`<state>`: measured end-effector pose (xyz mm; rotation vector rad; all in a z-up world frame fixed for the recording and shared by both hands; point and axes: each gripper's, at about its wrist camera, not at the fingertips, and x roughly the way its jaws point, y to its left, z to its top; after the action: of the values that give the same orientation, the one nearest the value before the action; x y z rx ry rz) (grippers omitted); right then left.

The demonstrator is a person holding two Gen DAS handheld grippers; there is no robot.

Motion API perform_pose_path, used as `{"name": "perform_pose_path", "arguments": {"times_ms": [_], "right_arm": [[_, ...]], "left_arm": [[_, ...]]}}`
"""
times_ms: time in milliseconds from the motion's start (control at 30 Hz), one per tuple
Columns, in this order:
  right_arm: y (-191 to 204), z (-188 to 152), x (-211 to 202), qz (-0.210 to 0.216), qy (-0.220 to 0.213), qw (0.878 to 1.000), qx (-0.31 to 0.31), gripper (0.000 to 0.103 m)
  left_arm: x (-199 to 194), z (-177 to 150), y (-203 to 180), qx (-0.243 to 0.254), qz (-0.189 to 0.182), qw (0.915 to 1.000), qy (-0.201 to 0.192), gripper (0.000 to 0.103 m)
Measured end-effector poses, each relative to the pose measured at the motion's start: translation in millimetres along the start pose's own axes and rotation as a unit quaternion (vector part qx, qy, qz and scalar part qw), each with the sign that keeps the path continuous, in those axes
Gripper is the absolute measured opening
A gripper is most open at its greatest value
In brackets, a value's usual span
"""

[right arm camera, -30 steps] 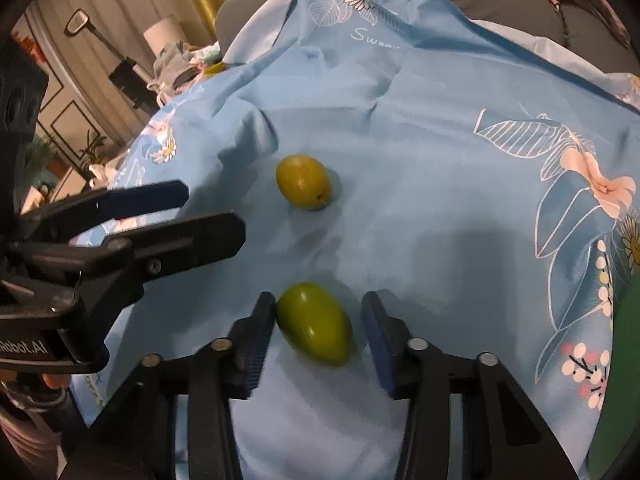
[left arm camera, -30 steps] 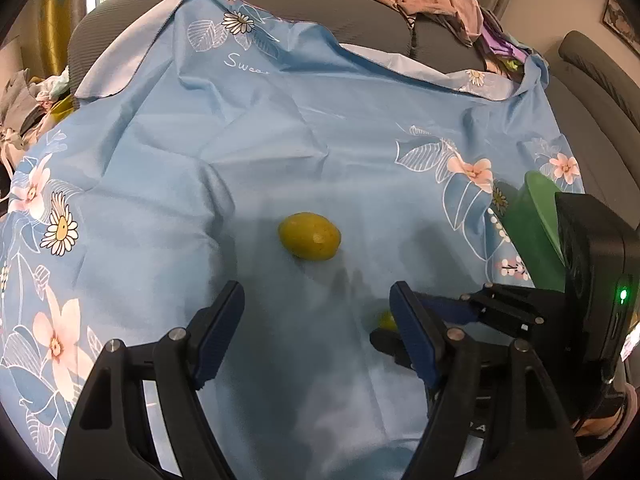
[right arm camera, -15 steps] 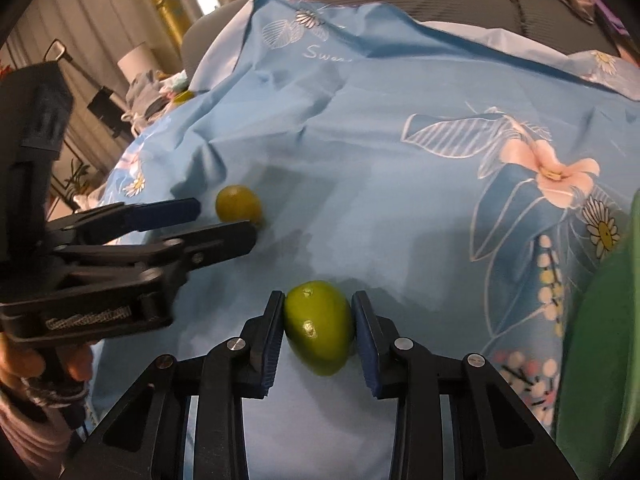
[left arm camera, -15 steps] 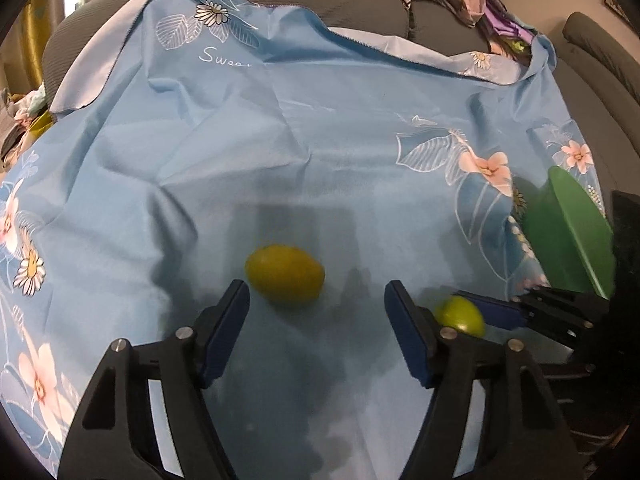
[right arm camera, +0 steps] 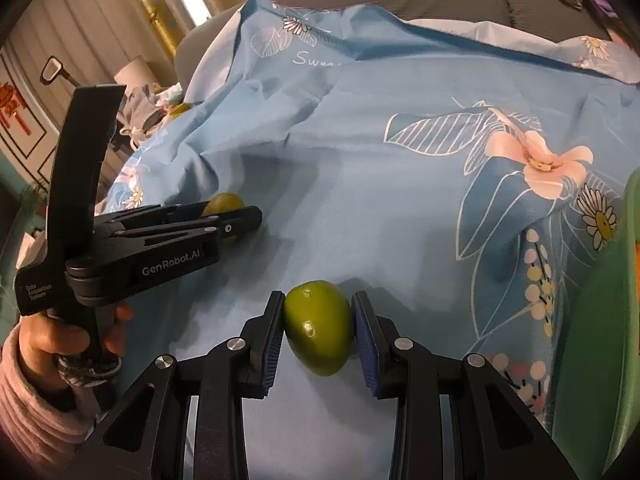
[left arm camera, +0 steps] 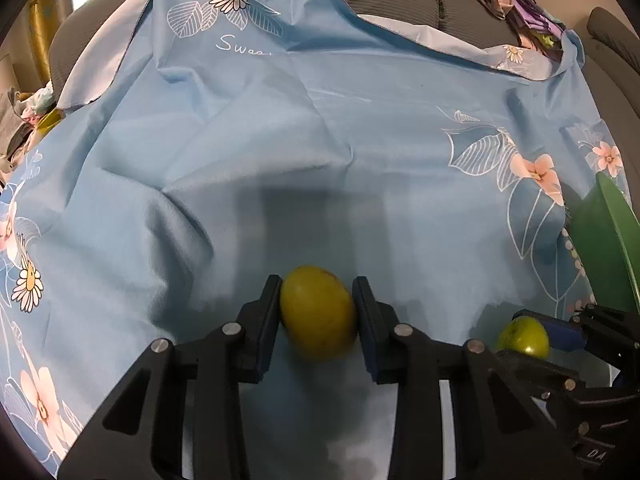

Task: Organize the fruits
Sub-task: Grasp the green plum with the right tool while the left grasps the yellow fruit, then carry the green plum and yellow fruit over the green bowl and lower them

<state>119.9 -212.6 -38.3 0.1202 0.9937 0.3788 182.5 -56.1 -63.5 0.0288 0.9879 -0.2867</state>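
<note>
**Both fruits now pinched**

On the blue floral cloth (left arm camera: 280,152) draped over a grey sofa, we now have a fruit in each tool. A second ago our left tool (left arm camera: 316,316) stood spread wide with the yellow fruit (left arm camera: 318,312) lying well ahead of it; now its pads press that fruit from both sides, low over the cloth. Our right tool (right arm camera: 318,330), half a second ago closing in on the green fruit (right arm camera: 318,328), pinches it firmly between its blue pads. From the right wrist view, the left tool (right arm camera: 236,222) sits to our left with the yellow fruit (right arm camera: 226,202) peeking past it. The green dish (left arm camera: 604,248) waits at the right edge. We judge both grasps are made, so lifting and carrying the fruits toward the dish comes next.
</note>
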Motion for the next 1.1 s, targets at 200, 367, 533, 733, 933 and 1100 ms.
{"name": "perform_pose_path", "arguments": {"times_ms": [200, 367, 533, 733, 933, 1100], "right_arm": [[-4, -3, -8, 0.003, -0.006, 1.000, 0.011, 0.036], [-3, -12, -19, 0.005, -0.010, 1.000, 0.016, 0.036], [-1, -25, -31, 0.005, -0.012, 1.000, 0.021, 0.036], [5, -42, -54, -0.004, -0.023, 1.000, 0.020, 0.036], [15, -50, -77, -0.023, -0.044, 0.999, 0.007, 0.036], [22, -53, -95, -0.032, -0.063, 0.997, -0.002, 0.036]], "left_arm": [[-18, -11, -3, 0.007, -0.004, 1.0000, 0.002, 0.035], [-48, -24, -7, 0.002, -0.019, 0.9997, -0.012, 0.035], [-80, -43, -21, 0.017, -0.031, 0.9990, -0.028, 0.035], [-106, -64, -32, 0.019, -0.044, 0.9983, -0.032, 0.035], [-126, -78, -36, 0.013, -0.051, 0.9979, -0.039, 0.035], [-138, -86, -38, 0.009, -0.049, 0.9978, -0.044, 0.035]]}}
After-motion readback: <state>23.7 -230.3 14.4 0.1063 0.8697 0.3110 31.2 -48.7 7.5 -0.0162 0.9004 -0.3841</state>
